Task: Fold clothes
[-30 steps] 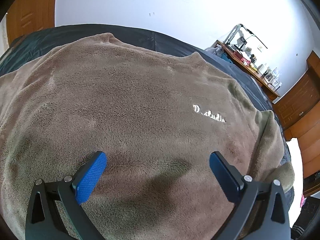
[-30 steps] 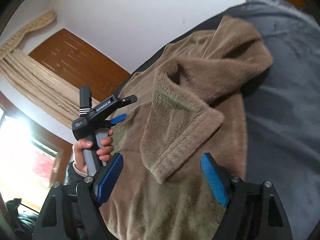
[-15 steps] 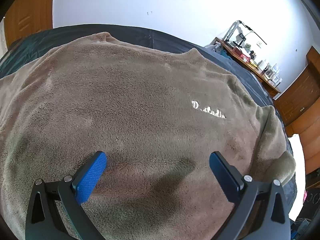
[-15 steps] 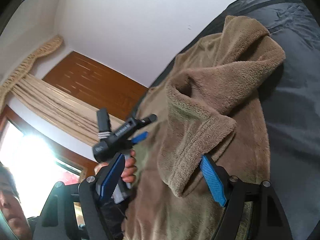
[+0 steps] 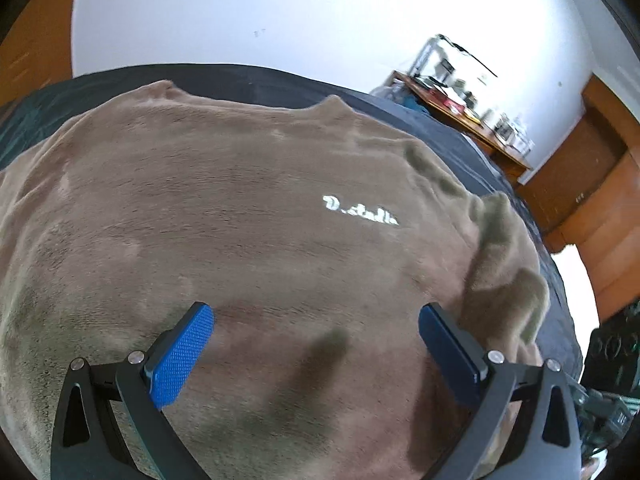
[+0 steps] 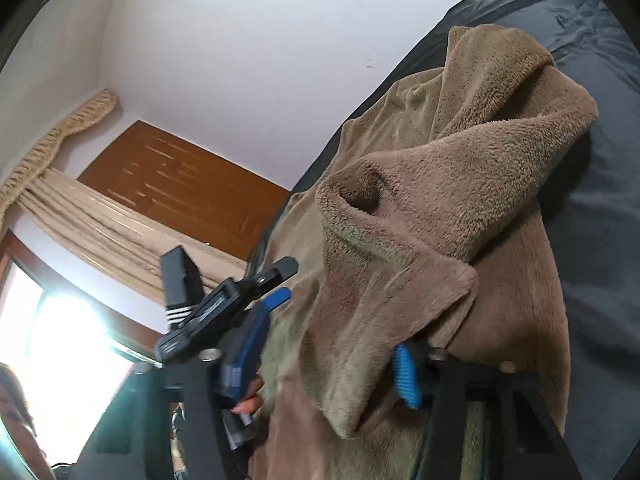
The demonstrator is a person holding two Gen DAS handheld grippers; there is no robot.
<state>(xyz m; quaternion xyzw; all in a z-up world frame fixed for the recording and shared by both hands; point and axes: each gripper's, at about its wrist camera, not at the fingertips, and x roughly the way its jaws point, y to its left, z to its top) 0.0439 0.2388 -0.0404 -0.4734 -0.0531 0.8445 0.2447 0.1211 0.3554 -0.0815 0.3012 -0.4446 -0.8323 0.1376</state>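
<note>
A dark grey bedspread (image 5: pixel 472 140) fills the room's centre, and my brown fleece sweatshirt (image 5: pixel 248 216) lies spread flat across it, collar toward twelve o'clock in my left wrist view, its white embroidered lettering (image 5: pixel 360 210) at about two o'clock. One sleeve (image 6: pixel 440 208) lies doubled back over the body of the sweatshirt, its cuff (image 6: pixel 384 292) hanging toward six o'clock in my right wrist view. My right gripper (image 6: pixel 324 356) is closing its jaws, the cuff between the blue pads; I cannot tell whether they press it yet. My left gripper (image 5: pixel 316 344) hovers over the chest of the fleece, jaws spread wide with nothing between them. A cluttered wooden desk (image 5: pixel 468 116) stands at two o'clock beyond the bed.
</note>
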